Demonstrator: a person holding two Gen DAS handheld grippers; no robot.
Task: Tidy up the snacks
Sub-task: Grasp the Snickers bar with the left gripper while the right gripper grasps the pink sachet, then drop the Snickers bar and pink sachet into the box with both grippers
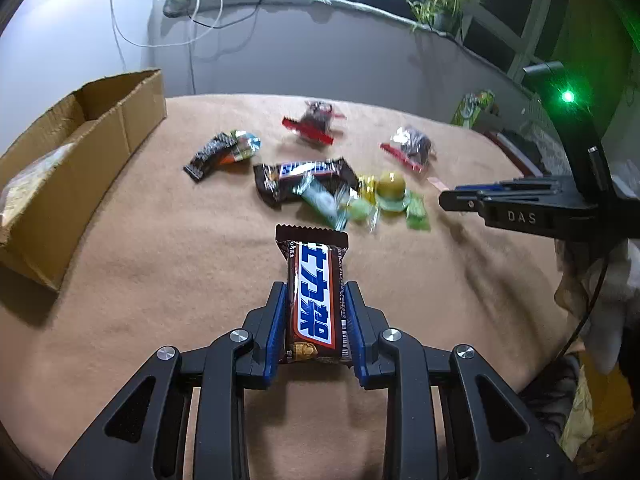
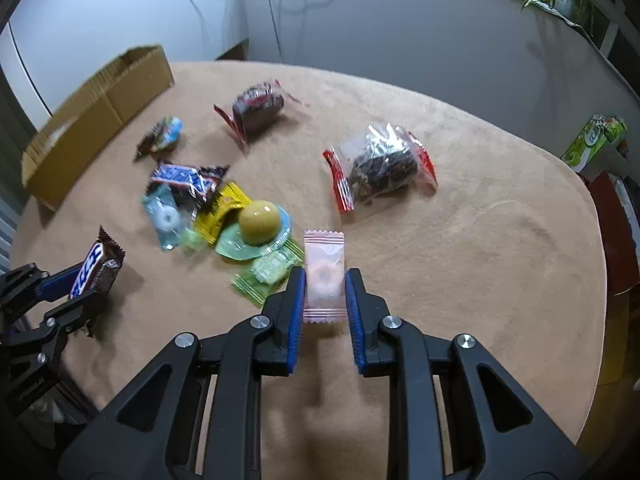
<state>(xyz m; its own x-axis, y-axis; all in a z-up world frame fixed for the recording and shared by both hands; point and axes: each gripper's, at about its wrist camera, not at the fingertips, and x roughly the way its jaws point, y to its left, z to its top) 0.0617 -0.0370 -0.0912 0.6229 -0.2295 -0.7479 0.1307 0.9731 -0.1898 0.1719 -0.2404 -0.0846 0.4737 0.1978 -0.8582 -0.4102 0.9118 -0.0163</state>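
My left gripper (image 1: 315, 292) is shut on a brown chocolate bar (image 1: 316, 292) with blue lettering, its blue pads pressing both long sides just above the tan blanket (image 1: 160, 240). That bar (image 2: 96, 270) and the left gripper (image 2: 86, 286) also show at the left edge of the right wrist view. My right gripper (image 2: 325, 280) is shut on a small pink candy packet (image 2: 324, 276). From the left wrist view, the right gripper (image 1: 450, 200) enters from the right, pointing left. A pile of mixed snacks (image 2: 224, 216) lies just left of the pink packet.
An open cardboard box (image 1: 80, 148) stands at the blanket's far left, a packet inside it. Two clear bags with red edges (image 2: 380, 168) (image 2: 256, 108) lie farther back. A second chocolate bar (image 1: 304, 176), a small dark wrapper (image 1: 216, 152) and a green carton (image 2: 592, 140) are also in view.
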